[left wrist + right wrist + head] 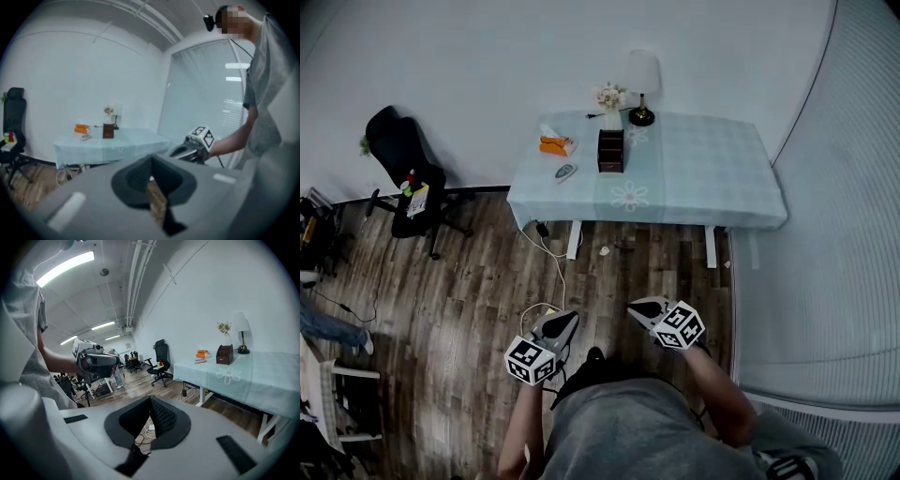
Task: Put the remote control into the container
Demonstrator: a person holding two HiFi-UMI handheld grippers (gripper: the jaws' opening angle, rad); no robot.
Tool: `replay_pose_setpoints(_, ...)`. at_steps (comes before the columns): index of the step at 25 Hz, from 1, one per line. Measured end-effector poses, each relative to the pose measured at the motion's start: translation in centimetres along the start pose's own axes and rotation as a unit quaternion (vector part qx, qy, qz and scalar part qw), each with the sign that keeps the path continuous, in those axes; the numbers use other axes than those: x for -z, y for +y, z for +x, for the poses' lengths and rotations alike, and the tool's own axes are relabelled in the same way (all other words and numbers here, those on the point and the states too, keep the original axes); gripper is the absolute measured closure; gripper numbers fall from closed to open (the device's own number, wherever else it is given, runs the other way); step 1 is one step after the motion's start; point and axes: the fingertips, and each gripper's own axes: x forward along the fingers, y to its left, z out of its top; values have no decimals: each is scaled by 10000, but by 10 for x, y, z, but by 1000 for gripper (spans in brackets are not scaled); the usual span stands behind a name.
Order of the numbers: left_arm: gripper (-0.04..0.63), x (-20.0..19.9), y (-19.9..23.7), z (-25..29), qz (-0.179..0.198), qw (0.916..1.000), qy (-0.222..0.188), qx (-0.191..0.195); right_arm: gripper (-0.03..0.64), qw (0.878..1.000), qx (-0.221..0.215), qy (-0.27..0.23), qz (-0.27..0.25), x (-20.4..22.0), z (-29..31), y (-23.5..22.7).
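A small grey remote control [565,172] lies on the table with the pale blue cloth [694,178], just left of a dark brown box-shaped container [610,150]. Both grippers hang low over the wooden floor, well short of the table. My left gripper [565,323] and right gripper [641,307] are shut and hold nothing. The left gripper view shows the remote [86,137], the container [108,131] and the right gripper [194,147] beyond the shut left gripper [151,161]. In the right gripper view, the remote [200,361] and container [224,354] sit far off, past the shut right gripper [150,401].
An orange packet [555,145], a flower vase [609,97] and a lamp [642,84] share the table's back left. A black office chair [403,159] stands to the left. Cables [551,258] trail on the floor by the table legs. Blinds [825,281] close the right side.
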Motion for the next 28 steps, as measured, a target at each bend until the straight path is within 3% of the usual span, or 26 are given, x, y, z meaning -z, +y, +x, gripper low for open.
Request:
replay_pose_setpoints(3,595,-2,0,3,114,9999,20,22,600,10000,-6,52,-46,1,1,1)
replay_pose_setpoints(9,595,-10,6,13,-81,9996,-216,154,600,9999,88,86,-121,-3,0,-5)
replay_pose_setpoints(17,595,-20,11,39,-12,9986,-213,485,600,9991,223,222,-286,-15,0,-16)
replay_pose_setpoints(28,595,-28,65,70,-283,9972,-341,604,600,9980,263,509,-282,-24,25,-44)
